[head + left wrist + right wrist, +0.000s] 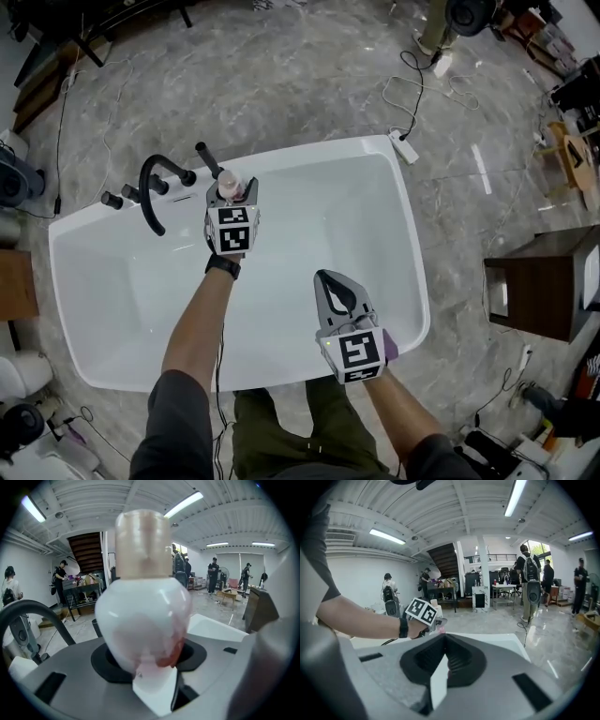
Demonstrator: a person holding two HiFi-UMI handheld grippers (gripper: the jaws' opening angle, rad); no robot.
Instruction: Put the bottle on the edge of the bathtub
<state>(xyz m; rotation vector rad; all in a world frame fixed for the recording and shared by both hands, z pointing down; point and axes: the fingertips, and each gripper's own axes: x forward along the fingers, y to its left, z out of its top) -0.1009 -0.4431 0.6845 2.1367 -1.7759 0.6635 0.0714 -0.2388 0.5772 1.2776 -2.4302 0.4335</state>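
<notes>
Fingers of left gripper (pixel 229 194) clamp bottle (pixel 143 620) at bathtub (pixel 309 148) edge; right gripper (pixel 325 277) fingers together, empty.

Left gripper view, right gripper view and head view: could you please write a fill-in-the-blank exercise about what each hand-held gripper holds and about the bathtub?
1. The left hand-held gripper is shut on the ___.
2. The right hand-held gripper has ___ between its jaws.
3. The faucet at the rim of the white bathtub is ___ in colour.

Missing words: bottle; nothing; black.
</notes>
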